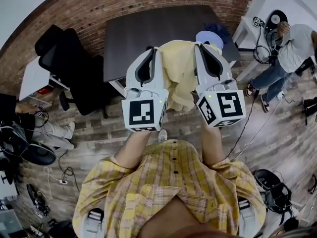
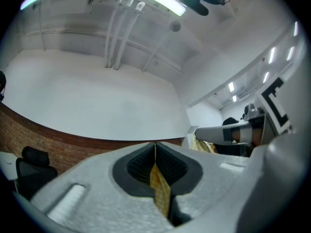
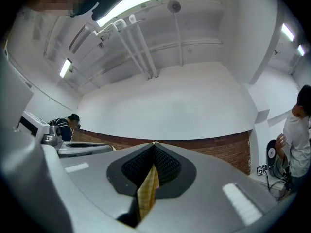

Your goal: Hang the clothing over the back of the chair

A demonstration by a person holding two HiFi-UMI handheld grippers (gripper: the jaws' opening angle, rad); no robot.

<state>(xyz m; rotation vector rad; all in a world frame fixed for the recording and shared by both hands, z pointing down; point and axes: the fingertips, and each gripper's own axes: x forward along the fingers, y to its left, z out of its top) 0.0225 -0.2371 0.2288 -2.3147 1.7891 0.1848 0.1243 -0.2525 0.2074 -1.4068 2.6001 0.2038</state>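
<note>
A person in a yellow checked shirt stands over a wood floor, one arm reaching out to each gripper. The left gripper and the right gripper are each pinched tight on a top edge of a pale yellow garment. It hangs spread between them in the air, touching no furniture. A black chair stands well apart to the left, its back bare. Beyond the garment is a dark table, then a brick wall. The garment appears lifted and opened out; carrying it left and draping it over the chair back is yet to be done.
</note>
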